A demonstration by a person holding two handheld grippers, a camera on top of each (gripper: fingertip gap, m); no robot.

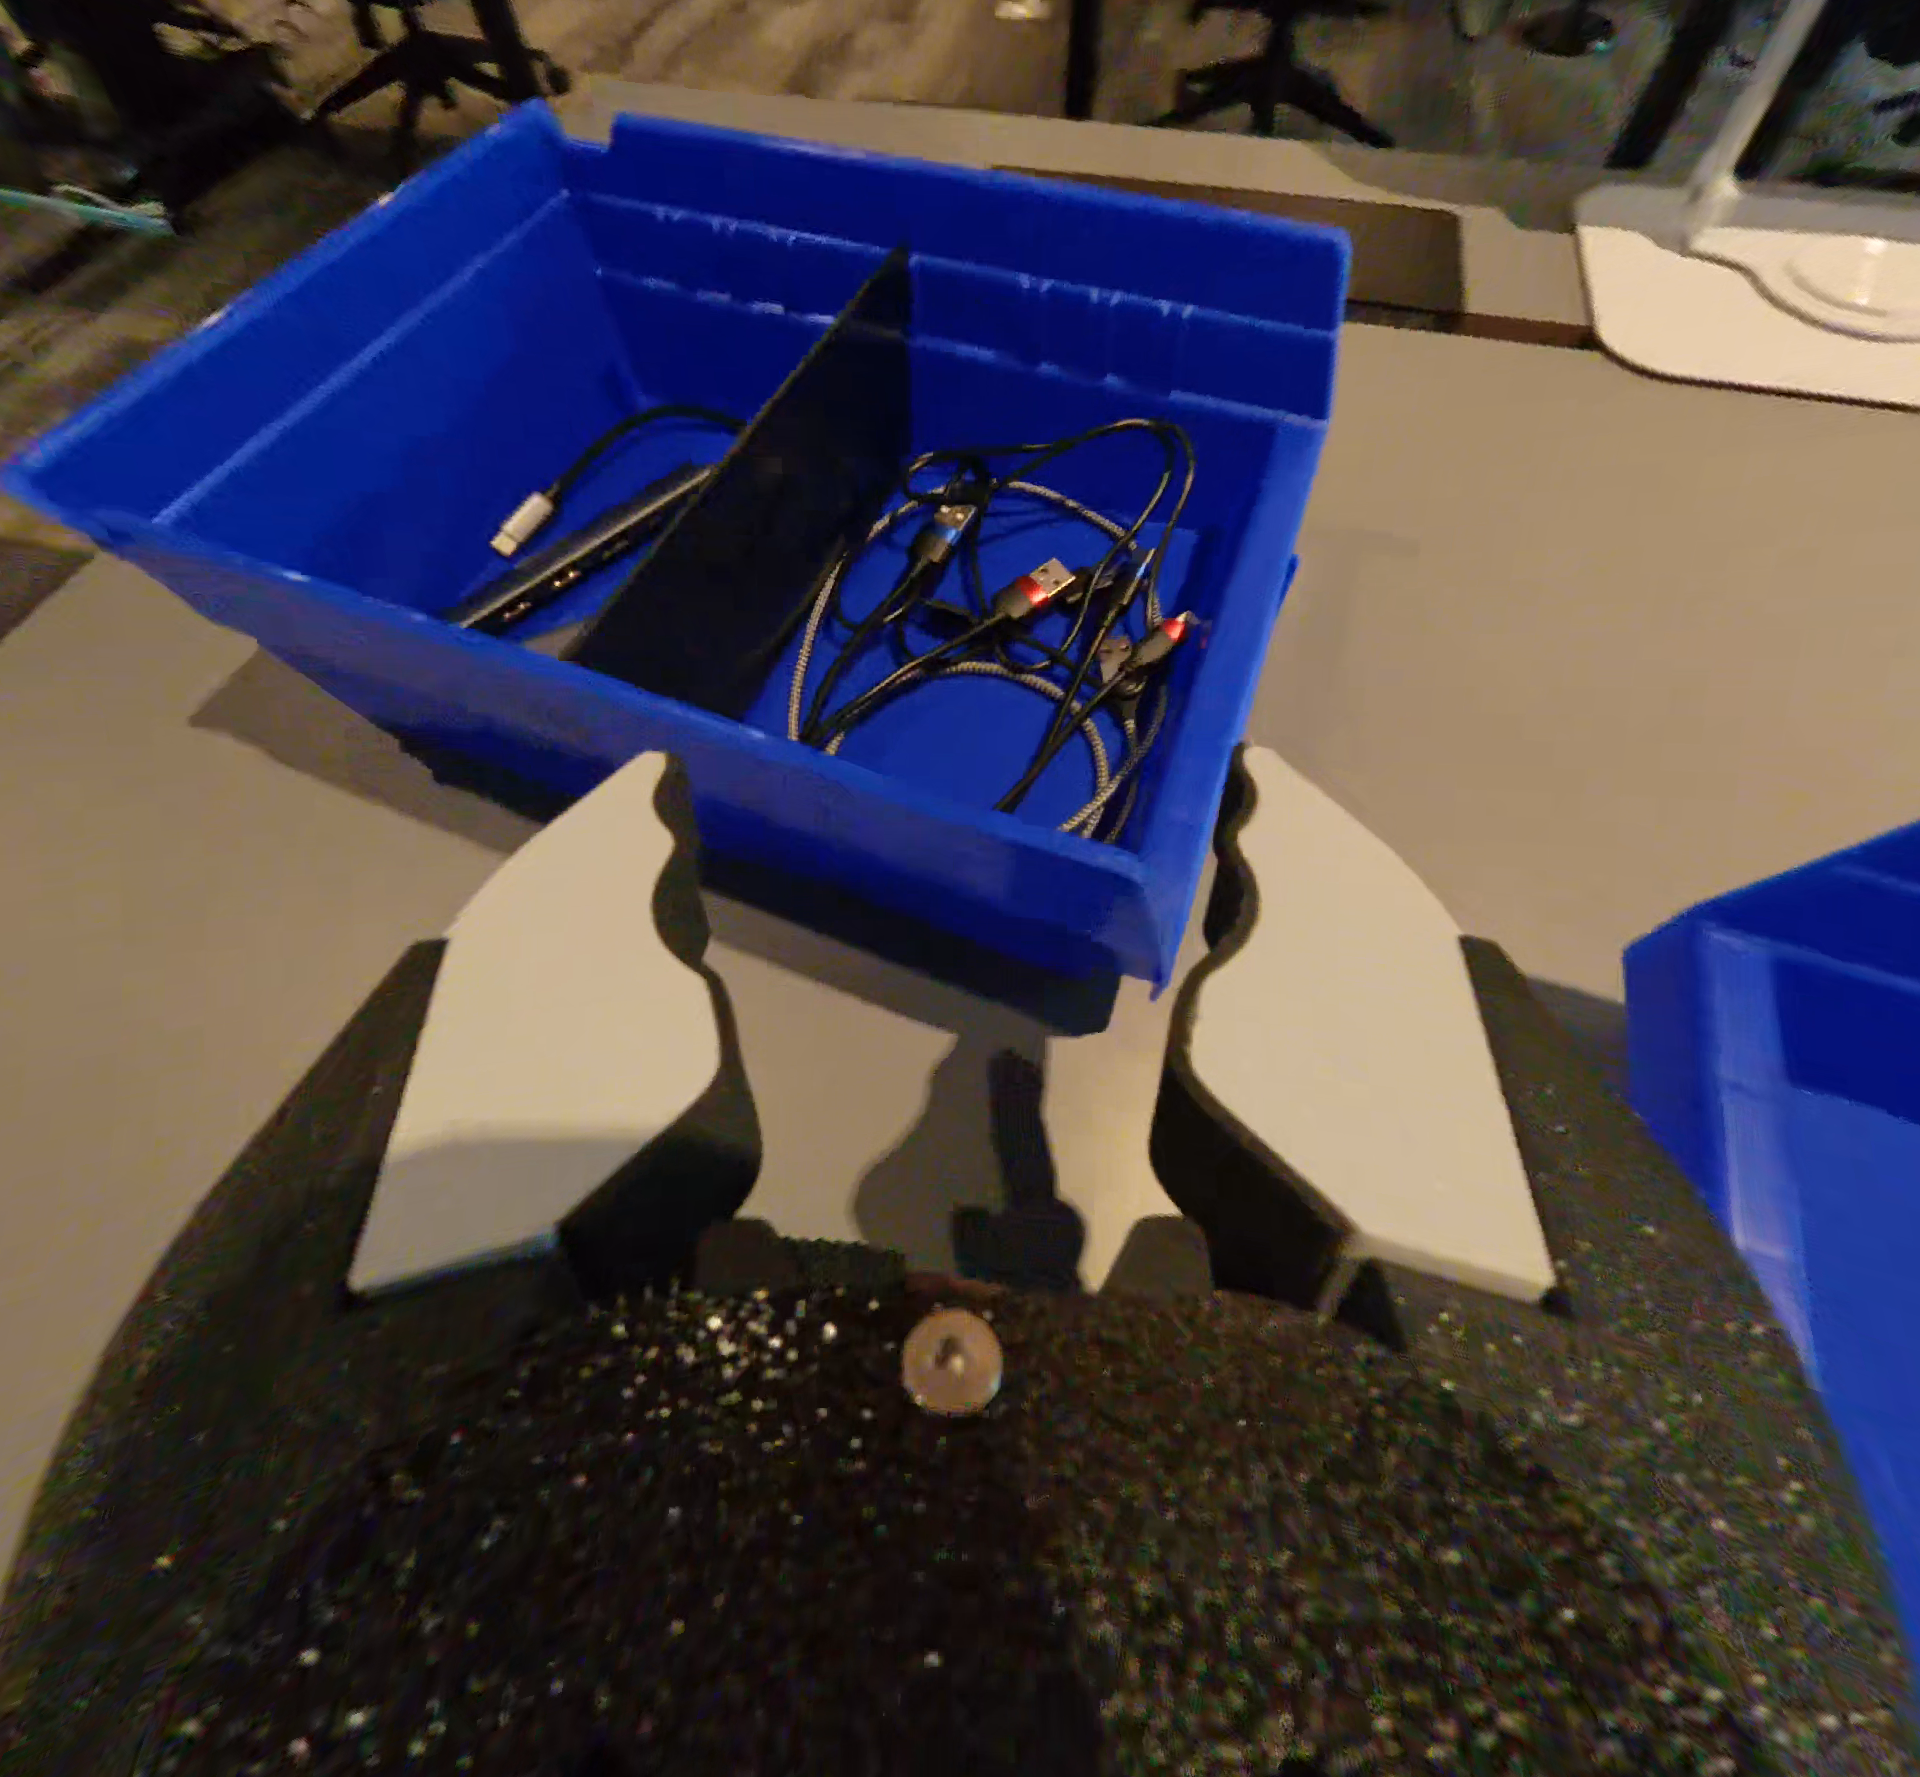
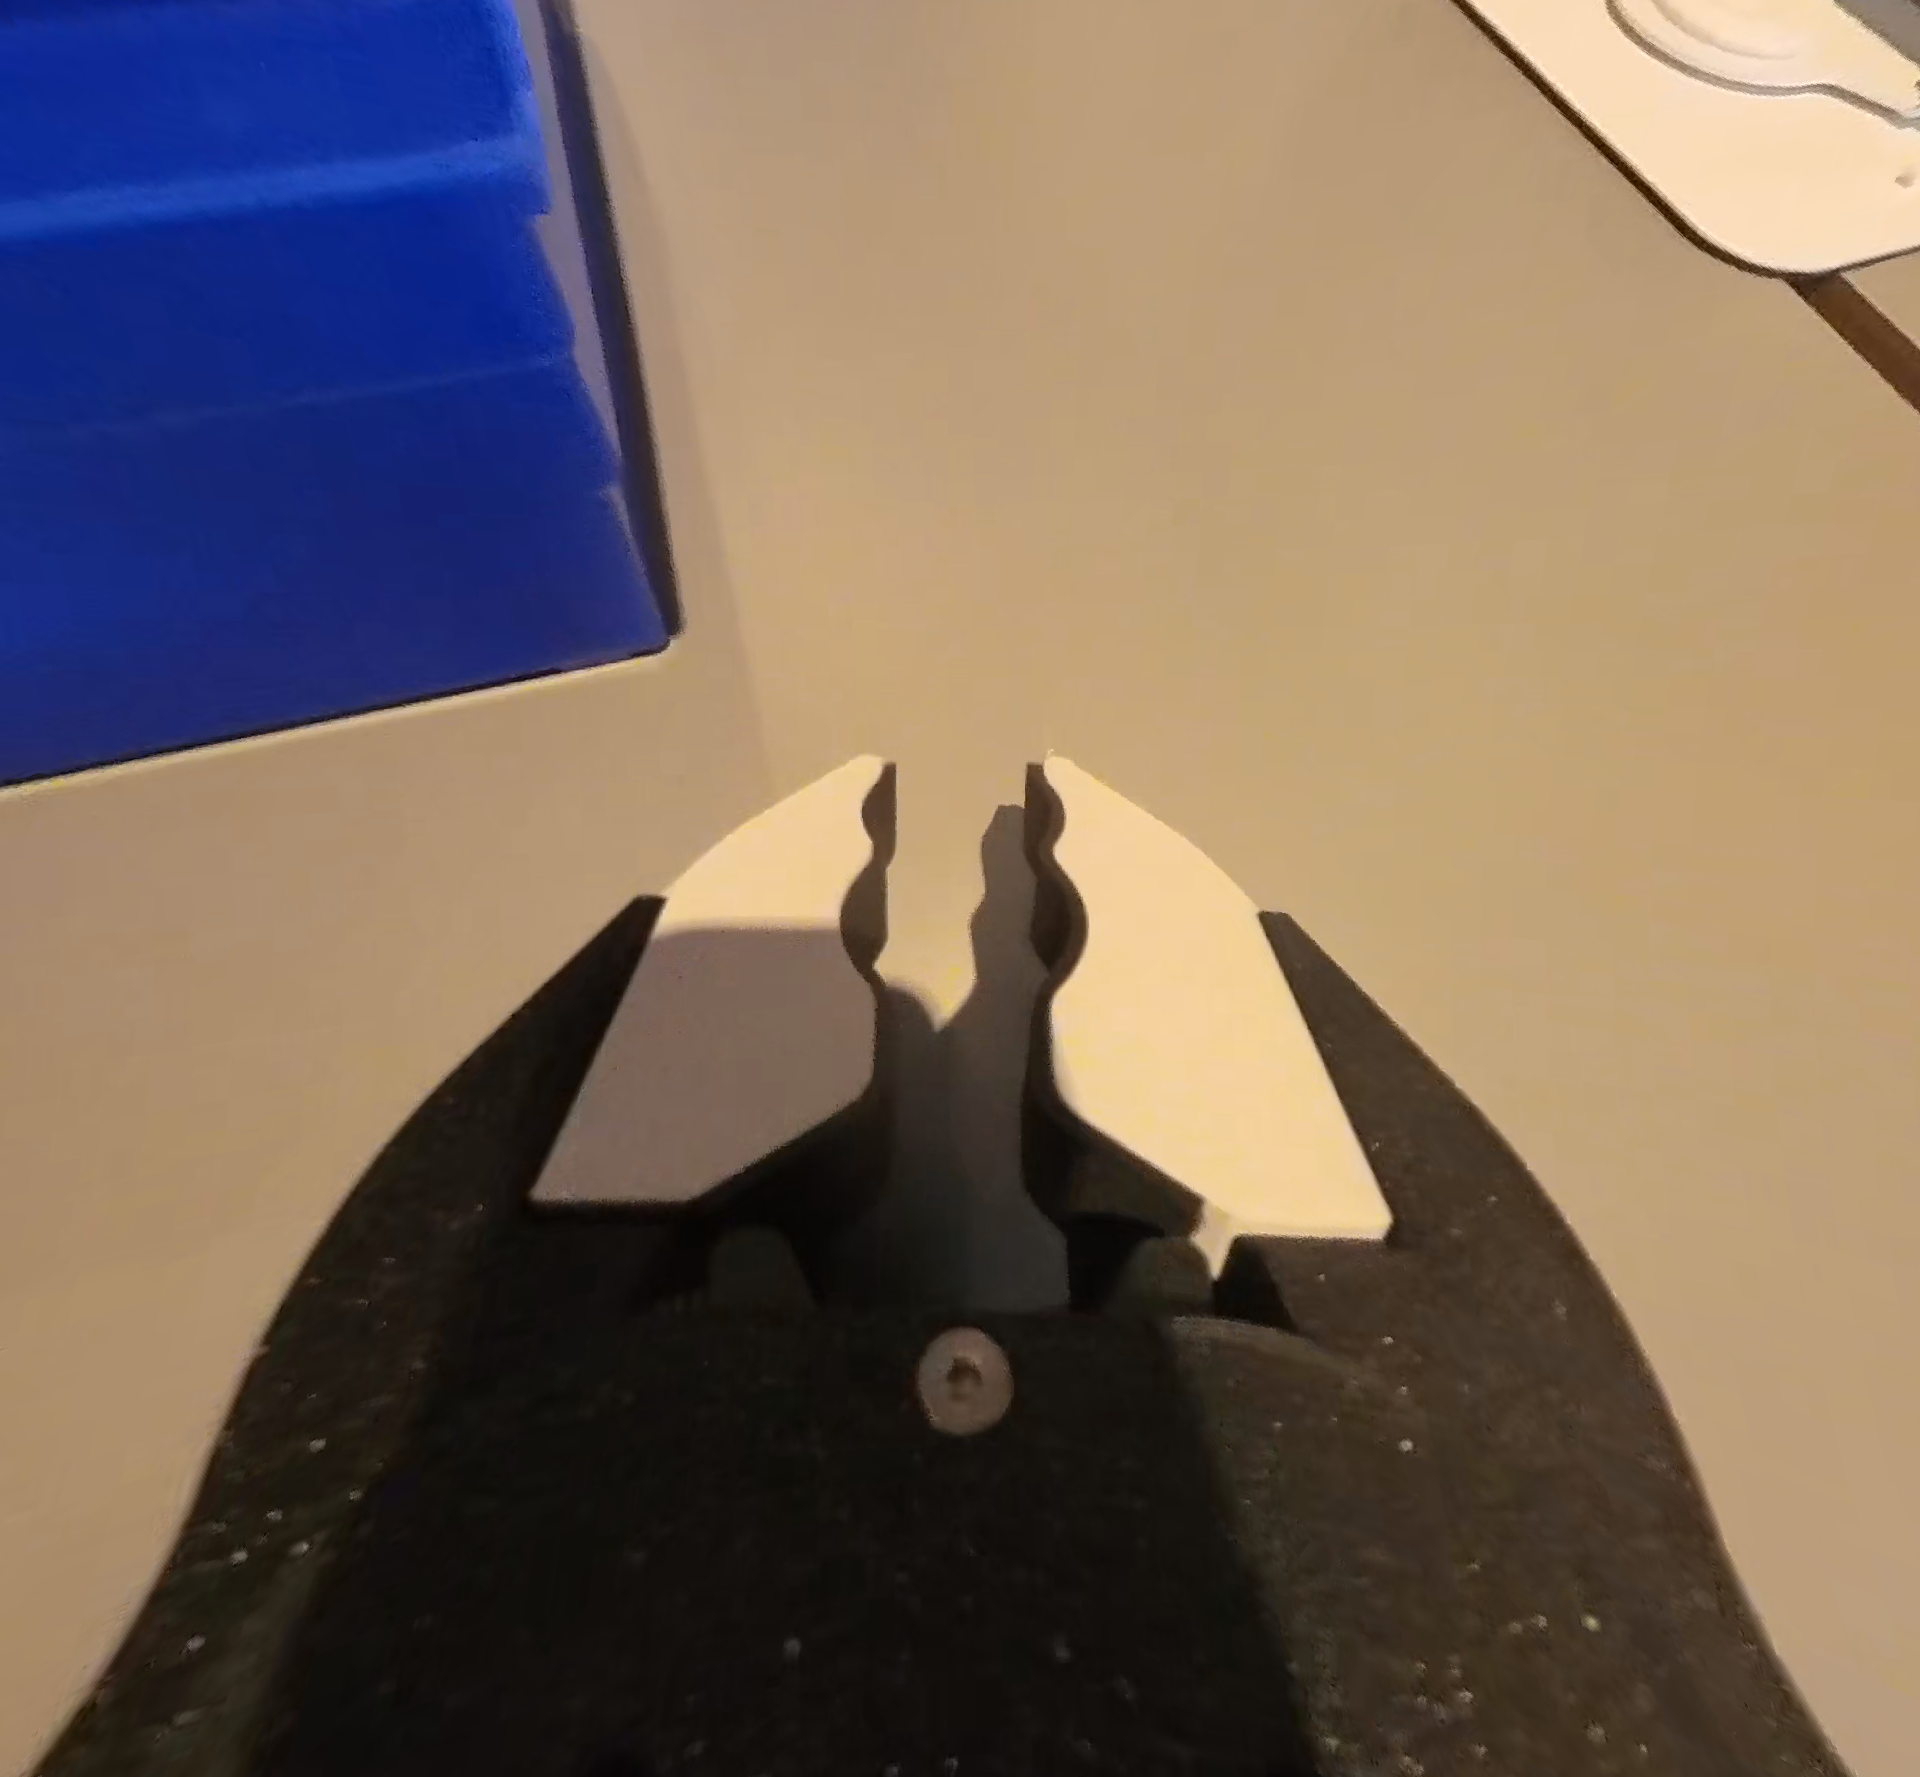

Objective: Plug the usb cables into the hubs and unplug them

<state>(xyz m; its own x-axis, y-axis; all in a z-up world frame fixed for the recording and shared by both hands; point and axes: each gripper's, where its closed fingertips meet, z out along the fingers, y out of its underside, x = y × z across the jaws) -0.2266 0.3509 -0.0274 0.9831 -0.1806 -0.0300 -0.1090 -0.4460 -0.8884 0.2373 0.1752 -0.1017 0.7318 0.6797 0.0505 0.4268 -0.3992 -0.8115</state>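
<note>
A blue bin [image 1: 935,880] stands on the grey table, split by a dark divider [image 1: 758,522]. Its left compartment holds a dark USB hub [image 1: 561,574] with a silver-tipped lead. Its right compartment holds a tangle of USB cables [image 1: 1039,615] with red and blue plugs. My left gripper [image 1: 951,771] is open and empty, held above the bin's near wall. My right gripper [image 2: 961,777] is over bare table, empty, with its fingertips a narrow gap apart. A blue bin [image 2: 260,325] lies to its left.
A second blue bin [image 1: 1787,1052] sits at the right edge of the left wrist view. A white lamp base [image 1: 1745,293] stands at the back right; it also shows in the right wrist view [image 2: 1683,54]. Chairs and desk legs are beyond the table's far edge. The tips of one gripper are about 50 centimetres away from the tips of the other.
</note>
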